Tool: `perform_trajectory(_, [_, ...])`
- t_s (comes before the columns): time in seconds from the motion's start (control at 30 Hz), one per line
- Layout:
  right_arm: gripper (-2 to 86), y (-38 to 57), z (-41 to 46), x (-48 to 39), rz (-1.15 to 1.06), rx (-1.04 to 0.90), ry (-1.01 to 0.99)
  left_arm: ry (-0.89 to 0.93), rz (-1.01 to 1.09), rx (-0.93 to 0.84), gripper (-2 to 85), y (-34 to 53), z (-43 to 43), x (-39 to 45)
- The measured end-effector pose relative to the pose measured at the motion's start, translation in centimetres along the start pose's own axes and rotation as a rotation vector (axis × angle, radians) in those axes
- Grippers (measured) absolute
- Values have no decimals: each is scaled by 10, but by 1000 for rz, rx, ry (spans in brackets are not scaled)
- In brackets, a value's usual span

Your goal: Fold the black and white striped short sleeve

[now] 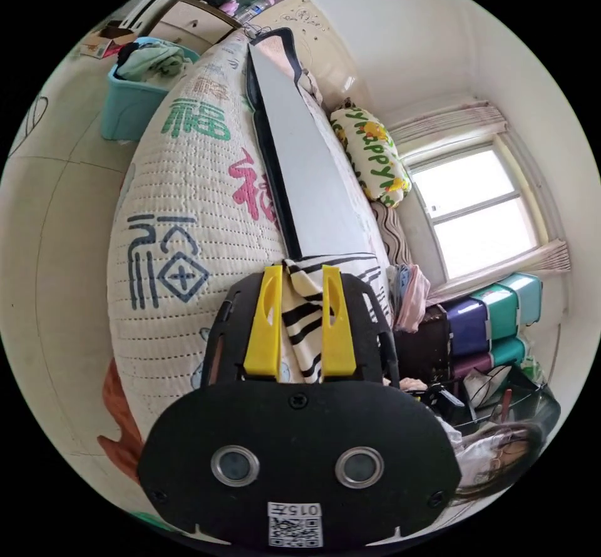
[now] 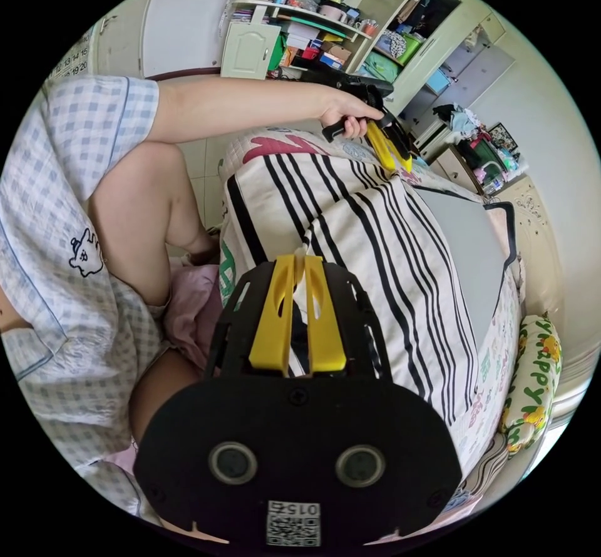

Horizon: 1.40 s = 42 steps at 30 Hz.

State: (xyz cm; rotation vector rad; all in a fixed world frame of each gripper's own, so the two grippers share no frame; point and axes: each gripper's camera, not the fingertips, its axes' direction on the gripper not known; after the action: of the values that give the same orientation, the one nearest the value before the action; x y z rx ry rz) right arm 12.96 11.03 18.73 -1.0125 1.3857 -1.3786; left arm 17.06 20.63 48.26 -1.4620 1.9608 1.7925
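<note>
A: Left gripper [image 1: 302, 272] state? 
B: Clenched on the striped shirt [image 1: 305, 322]; a bunch of the cream, black-striped cloth is pinched between both yellow jaws in the left gripper view.

A: Right gripper [image 2: 300, 261]? 
B: Jaws nearly closed, and a thin edge of the striped shirt [image 2: 375, 250] is seen between the tips, so it is logged as grasping the shirt.

A: Where is the shirt located? 
B: It is spread over the bed [image 1: 188, 206], on a quilted white cover printed with large coloured characters. In the right gripper view it is draped across the near part of the bed, stripes running away from the camera.

A: Anything on it? 
B: A flat grey board [image 2: 466, 250] with a dark rim is lying beyond the striped cloth, touching it. In the left gripper view the same grey board [image 1: 300, 163] is seen edge-on, running up from the jaws.

A: Is the other gripper seen? 
B: Yes, in the right gripper view the left gripper [image 2: 391, 150] is held by a hand [image 2: 344, 112] at the shirt's far edge.

A: Other items? 
B: A yellow-and-green pillow [image 1: 372, 153] is noted near the window [image 1: 476, 206], a teal bin [image 1: 134, 97] full of clothes on the floor beside the bed, and shelves [image 2: 313, 19] against the wall.
</note>
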Motion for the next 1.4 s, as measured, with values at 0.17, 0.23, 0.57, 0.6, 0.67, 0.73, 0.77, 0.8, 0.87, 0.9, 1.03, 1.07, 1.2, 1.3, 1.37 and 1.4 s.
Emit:
perform_trajectory(0.17, [10, 7, -2, -3, -17, 11, 6, -36, -8, 24, 8, 7, 2, -2])
perform_trajectory(0.23, [3, 11, -6, -2, -14, 29, 0, -30, -8, 53, 2, 12, -3, -4])
perform_trajectory(0.57, [-7, 34, 5, -1, -55, 9, -54, -35, 15, 82, -5, 46, -6, -12])
perform_trajectory(0.6, [-7, 35, 9, -4, -68, -3, -39, -45, 10, 66, -5, 50, -2, -15])
perform_trajectory(0.67, [-6, 38, 11, -8, -76, -12, -15, -39, 2, 55, -4, 57, 2, -18])
perform_trajectory(0.73, [-5, 42, 10, -11, -72, -17, 7, -23, 5, 57, -2, 66, 3, -20])
perform_trajectory(0.77, [-4, 47, 7, -12, -74, -20, 22, -3, 24, 63, 1, 72, 2, -19])
perform_trajectory(0.8, [-4, 53, 2, -10, -62, -8, 26, 18, 47, 75, 4, 80, 0, -18])
perform_trajectory(0.87, [-4, 67, -7, -4, -43, 17, -3, 38, 81, 82, 11, 91, -5, -16])
perform_trajectory(0.9, [-4, 79, -14, 1, -26, 41, -24, 30, 103, 87, 21, 100, -10, -13])
perform_trajectory(1.03, [-3, 124, -38, 21, 54, 149, -60, -120, 142, 175, 60, 131, -35, -6])
perform_trajectory(1.07, [-3, 142, -47, 28, 96, 195, -53, -163, 173, 208, 67, 142, -43, 1])
perform_trajectory(1.2, [1, 215, -82, 45, 267, 382, 40, -204, 406, 371, 87, 183, -59, 63])
perform_trajectory(1.3, [7, 275, -100, 41, 411, 551, 191, -249, 709, 556, 110, 228, -46, 134])
perform_trajectory(1.37, [13, 312, -105, 35, 511, 662, 284, -310, 885, 693, 117, 263, -25, 173])
perform_trajectory(1.4, [19, 337, -106, 30, 588, 741, 343, -326, 983, 742, 116, 283, -5, 195])
